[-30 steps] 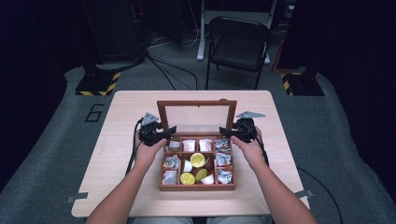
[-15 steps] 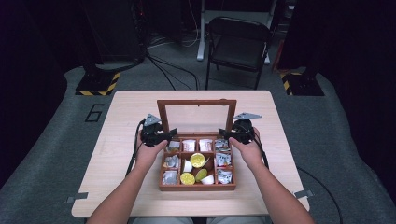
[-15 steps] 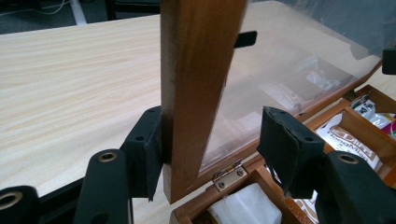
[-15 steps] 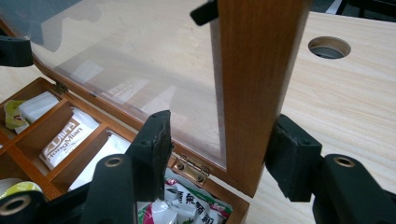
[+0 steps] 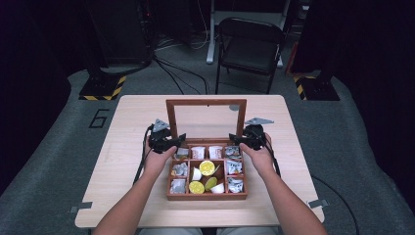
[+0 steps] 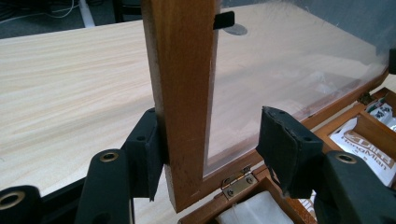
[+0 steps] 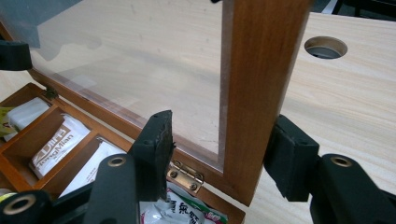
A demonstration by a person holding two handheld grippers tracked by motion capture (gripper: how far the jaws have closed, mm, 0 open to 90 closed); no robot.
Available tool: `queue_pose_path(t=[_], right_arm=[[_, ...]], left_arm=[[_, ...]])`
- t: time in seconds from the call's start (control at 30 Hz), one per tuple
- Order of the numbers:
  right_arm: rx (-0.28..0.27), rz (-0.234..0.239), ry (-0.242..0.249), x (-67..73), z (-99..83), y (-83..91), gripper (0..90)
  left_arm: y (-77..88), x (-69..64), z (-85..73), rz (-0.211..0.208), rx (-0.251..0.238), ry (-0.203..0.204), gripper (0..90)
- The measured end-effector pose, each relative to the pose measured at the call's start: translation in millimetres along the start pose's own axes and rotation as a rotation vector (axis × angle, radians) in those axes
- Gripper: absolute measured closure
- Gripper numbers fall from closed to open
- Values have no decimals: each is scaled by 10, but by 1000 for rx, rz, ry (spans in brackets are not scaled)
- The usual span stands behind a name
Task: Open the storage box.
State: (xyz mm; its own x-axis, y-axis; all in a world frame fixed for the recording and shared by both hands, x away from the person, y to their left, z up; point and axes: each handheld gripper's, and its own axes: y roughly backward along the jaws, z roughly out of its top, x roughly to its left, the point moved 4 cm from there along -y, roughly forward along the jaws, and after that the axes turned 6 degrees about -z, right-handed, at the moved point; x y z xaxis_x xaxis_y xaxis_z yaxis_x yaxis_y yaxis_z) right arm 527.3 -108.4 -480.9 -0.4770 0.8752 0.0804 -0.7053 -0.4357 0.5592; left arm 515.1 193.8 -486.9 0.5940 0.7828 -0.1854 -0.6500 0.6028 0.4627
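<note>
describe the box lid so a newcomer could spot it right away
On the light wooden table, a brown wooden box of small compartments sits near the person's edge. The lid rises upright from its far side, hinged there. Unlike the packet-filled compartments below, it is a bare wooden frame around a clear pane, with the left gripper and right gripper at its two side rails.

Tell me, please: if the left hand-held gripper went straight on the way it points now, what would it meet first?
Probably the lid's side rail: that wooden upright already stands between the jaws of the left hand-held gripper, against one pad. Beyond it lies bare table.
</note>
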Motion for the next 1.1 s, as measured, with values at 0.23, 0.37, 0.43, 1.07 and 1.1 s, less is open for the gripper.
queue_pose_path(t=[0.23, 0.37, 0.43, 1.07, 1.1], right_arm=[[0, -41, 48, 23, -3, -35, 457], [-1, -36, 28, 12, -2, -51, 458], [0, -35, 25, 8, -1, -58, 457], [5, -55, 20, -17, -10, -135, 446], [5, -59, 21, -18, -10, -139, 446]], left_arm=[[-32, 23, -1, -1, -7, 13, 436], [-48, 29, -8, 6, -4, 8, 432], [-57, 30, -8, 7, -10, 17, 430], [-182, 75, -16, 12, 27, 101, 388], [-186, 77, -16, 12, 28, 101, 387]])
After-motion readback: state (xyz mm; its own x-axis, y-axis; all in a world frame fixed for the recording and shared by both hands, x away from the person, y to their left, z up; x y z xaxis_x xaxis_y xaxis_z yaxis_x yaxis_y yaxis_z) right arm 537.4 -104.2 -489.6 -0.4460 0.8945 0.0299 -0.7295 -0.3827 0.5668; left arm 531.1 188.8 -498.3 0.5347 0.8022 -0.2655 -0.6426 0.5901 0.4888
